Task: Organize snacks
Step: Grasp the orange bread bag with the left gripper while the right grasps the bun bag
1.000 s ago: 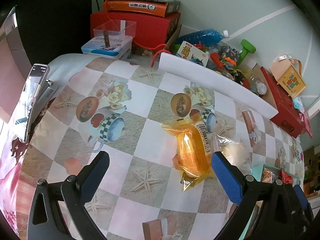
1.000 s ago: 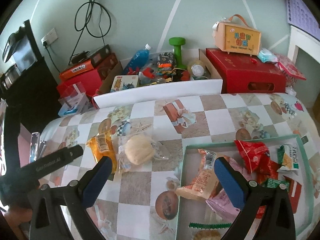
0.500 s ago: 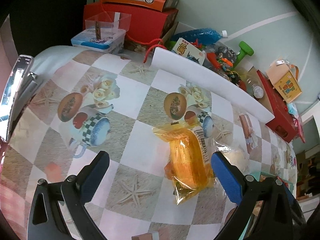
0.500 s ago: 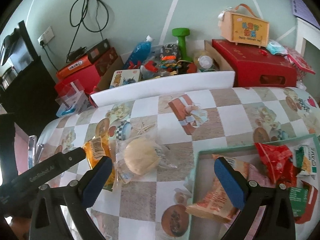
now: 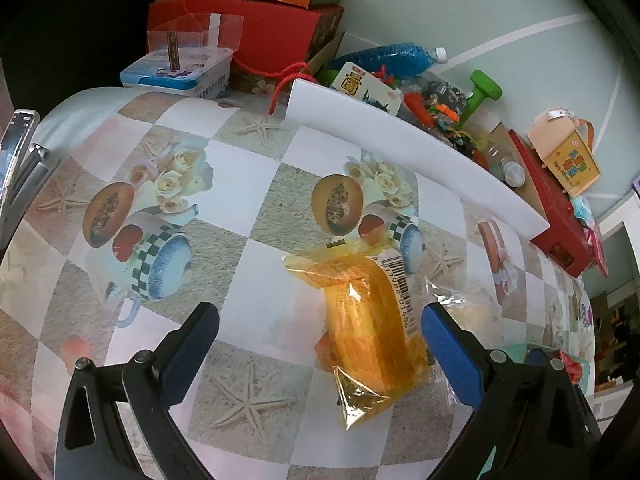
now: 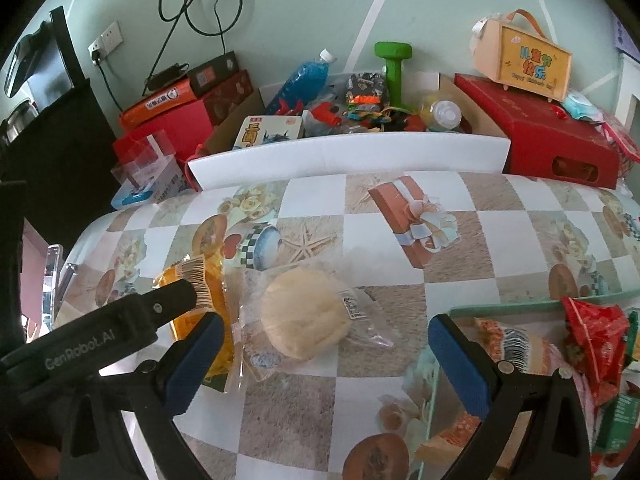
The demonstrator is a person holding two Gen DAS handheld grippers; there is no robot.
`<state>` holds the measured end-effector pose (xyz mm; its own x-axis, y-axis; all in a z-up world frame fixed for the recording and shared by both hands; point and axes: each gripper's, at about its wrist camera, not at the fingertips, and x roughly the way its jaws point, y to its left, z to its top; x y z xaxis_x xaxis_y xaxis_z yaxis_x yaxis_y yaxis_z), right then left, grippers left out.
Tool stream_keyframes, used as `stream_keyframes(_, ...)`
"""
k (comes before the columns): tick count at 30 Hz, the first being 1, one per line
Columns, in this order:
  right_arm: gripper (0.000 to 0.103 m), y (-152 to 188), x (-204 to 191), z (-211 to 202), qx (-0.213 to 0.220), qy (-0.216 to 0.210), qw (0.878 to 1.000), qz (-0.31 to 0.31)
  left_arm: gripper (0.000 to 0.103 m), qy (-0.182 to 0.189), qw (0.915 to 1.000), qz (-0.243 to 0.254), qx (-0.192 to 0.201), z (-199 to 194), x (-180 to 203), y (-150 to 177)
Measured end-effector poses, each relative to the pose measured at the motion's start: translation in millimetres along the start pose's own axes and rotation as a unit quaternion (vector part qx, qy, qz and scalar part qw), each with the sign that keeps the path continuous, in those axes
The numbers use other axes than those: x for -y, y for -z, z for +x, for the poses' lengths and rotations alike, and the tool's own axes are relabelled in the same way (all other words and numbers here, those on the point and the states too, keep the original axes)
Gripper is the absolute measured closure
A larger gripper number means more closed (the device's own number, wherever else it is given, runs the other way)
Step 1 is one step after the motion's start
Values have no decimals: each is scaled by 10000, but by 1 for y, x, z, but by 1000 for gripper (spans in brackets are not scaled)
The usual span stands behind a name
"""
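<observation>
A: Where is the orange snack packet (image 5: 370,332)?

B: Lower centre-right of the left wrist view, flat on the checked counter (image 5: 256,280), beside the right finger of the left tool (image 5: 320,336), whose fingers stand wide apart around nothing.

A: And the other view?

B: A clear-wrapped pale bun (image 6: 304,314) lies just beside the packet, centre frame, between the spread, empty fingers of the right tool (image 6: 326,346). The teal tray (image 6: 500,307) of snacks sits lower right. A white box (image 6: 348,156) of clutter runs across the top.
</observation>
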<state>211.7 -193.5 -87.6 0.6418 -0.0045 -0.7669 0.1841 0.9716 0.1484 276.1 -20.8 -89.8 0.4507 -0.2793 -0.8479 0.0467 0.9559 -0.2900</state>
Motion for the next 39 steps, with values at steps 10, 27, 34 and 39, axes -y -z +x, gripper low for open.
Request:
stream_keyframes(10,0,3,3,13,-99,-75,9999,60,3,86,9999,-55,-61,11,-2,2)
stream_keyframes(27,1,5,-5,19,-106,69,9998,-173,3,-315,9981,-533,77,-8,-46,-7)
stream_keyframes(34,1,7,-13,22,-138,73,9991,-384,3,68,9995,-298,14,3,-26,-7)
stream_keyframes(39,3,10,-18,27,-181,32,9989,-421,22,60,9997,-225,-48,10,-22,-5)
